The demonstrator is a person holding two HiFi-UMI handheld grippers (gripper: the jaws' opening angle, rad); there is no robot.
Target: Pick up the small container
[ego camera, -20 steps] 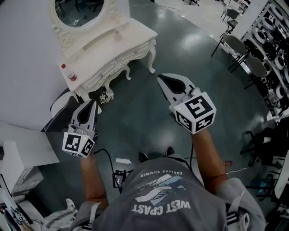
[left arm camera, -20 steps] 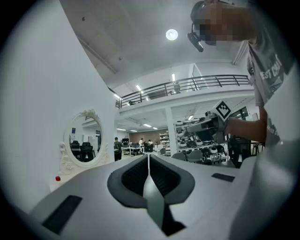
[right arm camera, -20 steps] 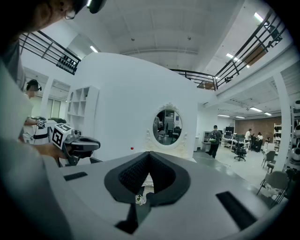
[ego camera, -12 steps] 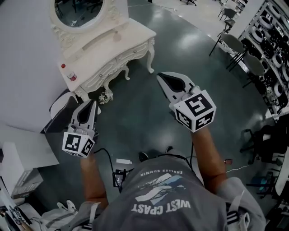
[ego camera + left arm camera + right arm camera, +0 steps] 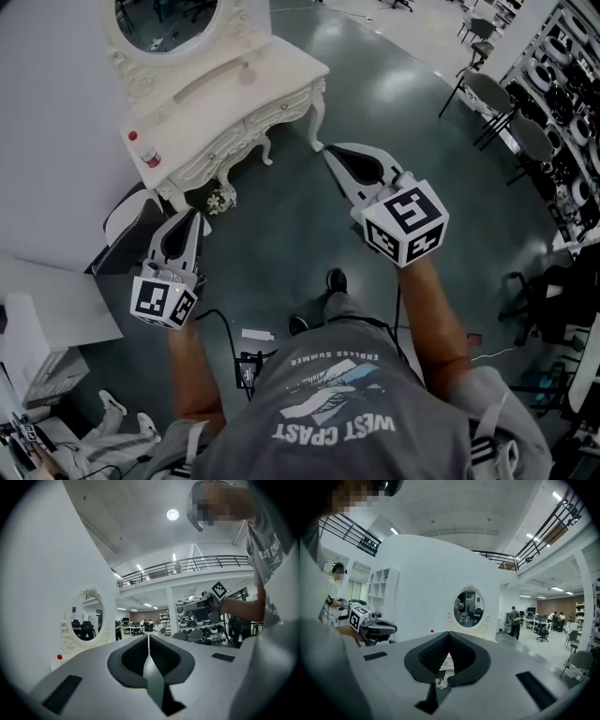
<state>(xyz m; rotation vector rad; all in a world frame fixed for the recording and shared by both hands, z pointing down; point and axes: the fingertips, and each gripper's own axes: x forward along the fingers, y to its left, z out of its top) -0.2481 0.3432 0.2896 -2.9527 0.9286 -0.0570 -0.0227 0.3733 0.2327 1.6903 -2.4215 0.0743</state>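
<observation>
Person wears a grey short-sleeved T-shirt point(image 5: 347, 412) with white block lettering and a blue-and-white graphic on the chest. Also grey trousers point(image 5: 342, 305) and dark shoes point(image 5: 335, 279).

The pale grey wedge-shaped left gripper point(image 5: 193, 215) has jaws lined with black ribbed pads. At its rear is a white left cube point(image 5: 161, 298) with black square markers. The right gripper point(image 5: 329, 151) has the same build and colours, with a right cube point(image 5: 405, 223) marked alike. The gripper views show black rectangular slots in each top face.

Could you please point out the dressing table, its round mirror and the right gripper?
dressing table point(image 5: 267, 80): head view, bare tabletop.
round mirror point(image 5: 169, 19): head view, the glass.
right gripper point(image 5: 330, 152): head view, between its shut fingertips.
</observation>
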